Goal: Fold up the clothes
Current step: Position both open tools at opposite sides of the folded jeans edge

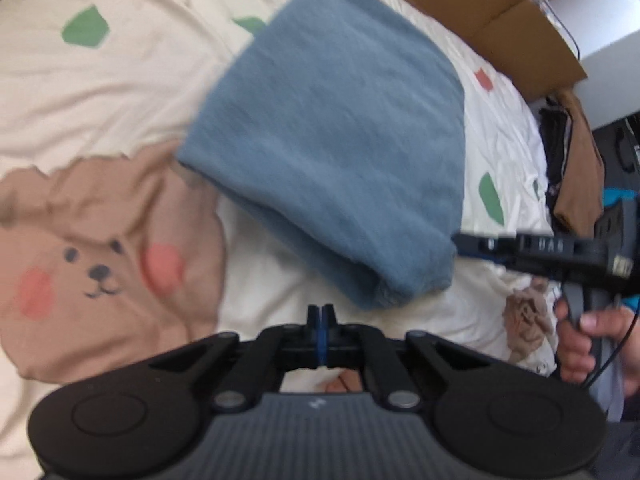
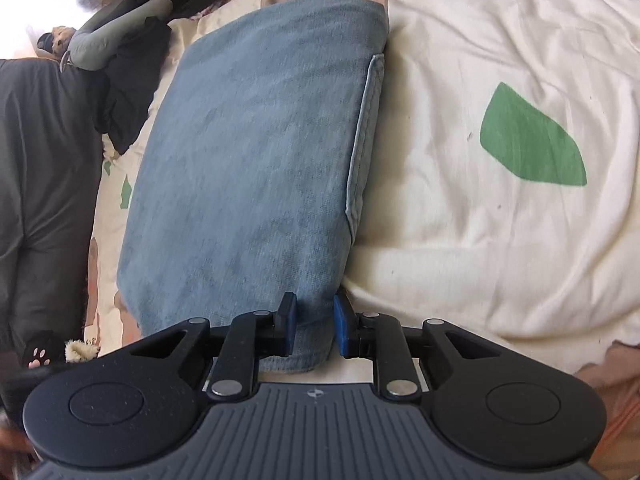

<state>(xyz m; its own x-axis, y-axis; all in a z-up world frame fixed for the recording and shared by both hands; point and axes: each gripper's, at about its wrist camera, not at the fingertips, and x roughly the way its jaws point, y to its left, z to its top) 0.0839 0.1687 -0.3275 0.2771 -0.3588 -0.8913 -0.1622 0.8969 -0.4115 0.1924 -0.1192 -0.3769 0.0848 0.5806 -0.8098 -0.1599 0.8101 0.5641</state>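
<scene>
two tongs are in my view: the left tongs [image 1: 322,312] are closed on nothing, the right tongs [image 2: 315,322] stand apart around a corner of the blue jeans [image 2: 256,152]. the jeans lie on the bed [image 2: 500,240] as a thick folded bundle, seam at one side. i would press layers evenly, keeping edges aligned.

folded jeans [image 1: 332,152] blurred (left view), cardboard box [image 1: 492,16] cropped

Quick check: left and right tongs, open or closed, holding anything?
Left tongs: closed, empty.
Right tongs: partly open around the folded jeans' corner.
</scene>
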